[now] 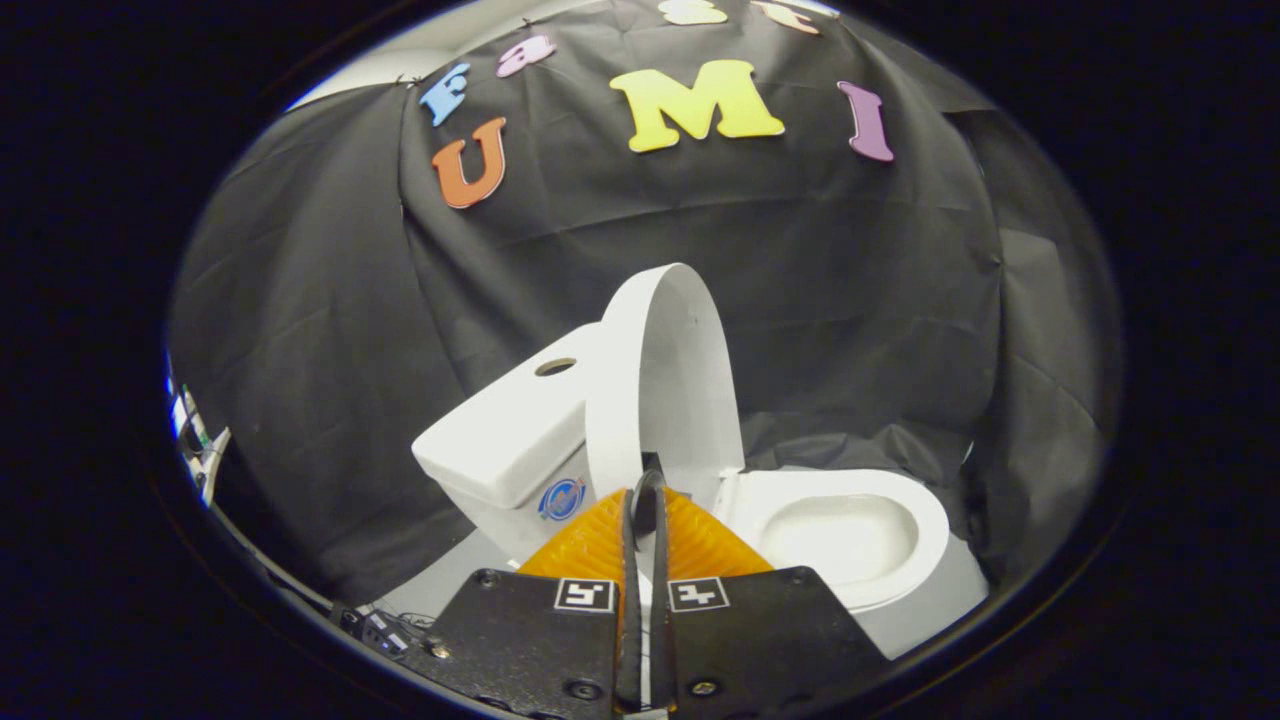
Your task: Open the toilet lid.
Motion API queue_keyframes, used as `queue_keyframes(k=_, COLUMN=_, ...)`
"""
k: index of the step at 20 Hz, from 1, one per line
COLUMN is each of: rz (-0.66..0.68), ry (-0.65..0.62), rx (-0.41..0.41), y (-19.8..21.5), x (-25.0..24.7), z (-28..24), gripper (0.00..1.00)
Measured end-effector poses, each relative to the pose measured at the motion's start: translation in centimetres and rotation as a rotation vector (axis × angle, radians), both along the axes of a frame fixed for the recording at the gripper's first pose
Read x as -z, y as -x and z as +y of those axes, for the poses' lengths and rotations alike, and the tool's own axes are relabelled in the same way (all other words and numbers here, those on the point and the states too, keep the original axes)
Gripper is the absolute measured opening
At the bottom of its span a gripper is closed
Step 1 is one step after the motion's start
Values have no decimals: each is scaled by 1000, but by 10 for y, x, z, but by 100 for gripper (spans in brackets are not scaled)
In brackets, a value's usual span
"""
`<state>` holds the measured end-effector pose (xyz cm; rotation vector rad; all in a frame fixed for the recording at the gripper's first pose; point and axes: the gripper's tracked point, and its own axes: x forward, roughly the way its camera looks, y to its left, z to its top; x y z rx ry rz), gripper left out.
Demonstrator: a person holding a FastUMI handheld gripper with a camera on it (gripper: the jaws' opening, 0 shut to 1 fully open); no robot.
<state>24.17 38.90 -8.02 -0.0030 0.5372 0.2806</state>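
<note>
we see our gripper (pixel 645 480) level, fingers drawn nearly together at the lid's (pixel 665 380) lower edge. the lid stands upright against the tank (pixel 510 430), bowl (pixel 850 530) uncovered.

Lid's (pixel 665 380) lower edge behind jaws

Gripper (pixel 646 490): two flat dark plates with screw heads at corners, square black-and-white marker on each at 12 o'clock edge; ribbed fingers (pixel 585 545), tips closed together.

Black cloth wall (pixel 780 280) draped and creased behind, pale grey floor (pixel 930 610) in front of it, small cluttered items (pixel 195 440) at the far left, dark cables (pixel 385 630) near left
</note>
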Motion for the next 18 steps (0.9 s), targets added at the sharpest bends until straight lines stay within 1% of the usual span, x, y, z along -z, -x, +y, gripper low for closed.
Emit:
queue_keyframes(k=6, rz=0, ry=35, rx=-34, y=1, x=2, z=22, gripper=7)
queue_keyframes(k=18, rz=-9, ry=101, rx=-79, y=2, x=8, z=46, gripper=7)
